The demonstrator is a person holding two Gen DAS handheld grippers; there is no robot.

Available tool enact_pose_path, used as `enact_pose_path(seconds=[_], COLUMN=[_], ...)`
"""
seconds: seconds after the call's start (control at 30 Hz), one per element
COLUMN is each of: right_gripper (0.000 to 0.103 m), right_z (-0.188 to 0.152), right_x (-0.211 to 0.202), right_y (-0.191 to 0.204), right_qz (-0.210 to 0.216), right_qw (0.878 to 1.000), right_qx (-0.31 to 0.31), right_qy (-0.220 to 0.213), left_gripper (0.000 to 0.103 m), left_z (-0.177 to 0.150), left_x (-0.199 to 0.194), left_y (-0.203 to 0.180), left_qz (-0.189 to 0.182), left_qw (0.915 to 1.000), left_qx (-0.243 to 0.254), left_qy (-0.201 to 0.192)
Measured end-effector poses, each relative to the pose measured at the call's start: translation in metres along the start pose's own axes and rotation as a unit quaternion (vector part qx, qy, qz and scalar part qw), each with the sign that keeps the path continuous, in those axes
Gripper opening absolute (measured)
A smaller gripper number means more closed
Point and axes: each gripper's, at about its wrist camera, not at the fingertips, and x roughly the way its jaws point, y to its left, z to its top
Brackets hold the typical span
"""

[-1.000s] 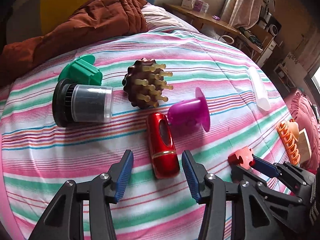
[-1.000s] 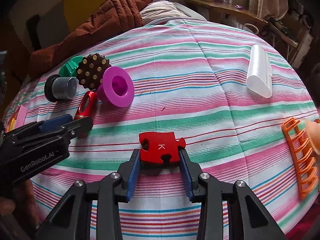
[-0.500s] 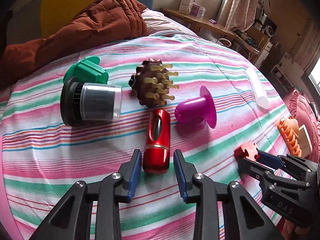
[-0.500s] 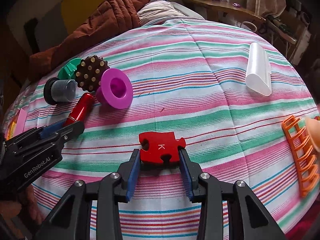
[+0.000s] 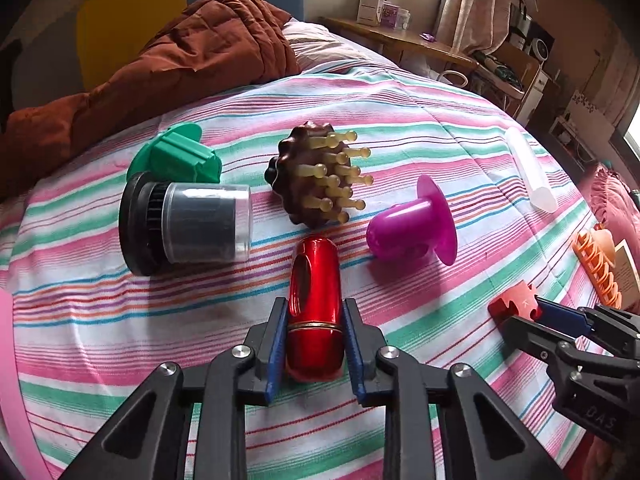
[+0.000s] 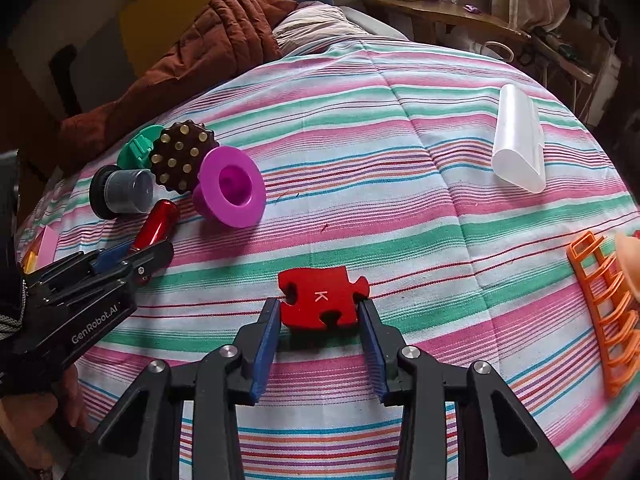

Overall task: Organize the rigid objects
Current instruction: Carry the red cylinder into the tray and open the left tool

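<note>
On the striped bed [image 5: 400,120], the left tool [image 5: 315,334] has just been closing and now pinches the red metal cylinder [image 5: 315,304] lying near the bed's left edge. The right tool [image 6: 319,318] pinches the red puzzle piece [image 6: 322,296] at the bed's middle. A clear jar [image 5: 200,222] on its side holds dark contents.
</note>
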Motion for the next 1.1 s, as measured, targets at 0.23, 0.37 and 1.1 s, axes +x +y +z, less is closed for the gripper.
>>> enact_pose_path(seconds=[0.23,0.37,1.1], right_gripper=[0.039,0.039,0.039], right_z=[-0.003,-0.006,-0.018], right_x=[-0.005,-0.006,-0.005], right_y=[0.009,0.02,0.032], right_qz=[0.016,0.025,0.029], right_qw=[1.0,0.999,0.997], right_qx=[-0.017,-0.031,-0.063], right_qy=[-0.013,-0.018,-0.013], left_gripper=[0.026,0.026,0.03], left_z=[-0.015,-0.028,-0.073], left_x=[-0.014,-0.024,-0.051], left_y=[0.015,0.021,0.028], left_qz=[-0.03,-0.038,-0.049], left_qw=[0.9989,0.9978,0.9977], left_qx=[-0.036,-0.054,-0.044], left_qy=[-0.007,-0.01,-0.017])
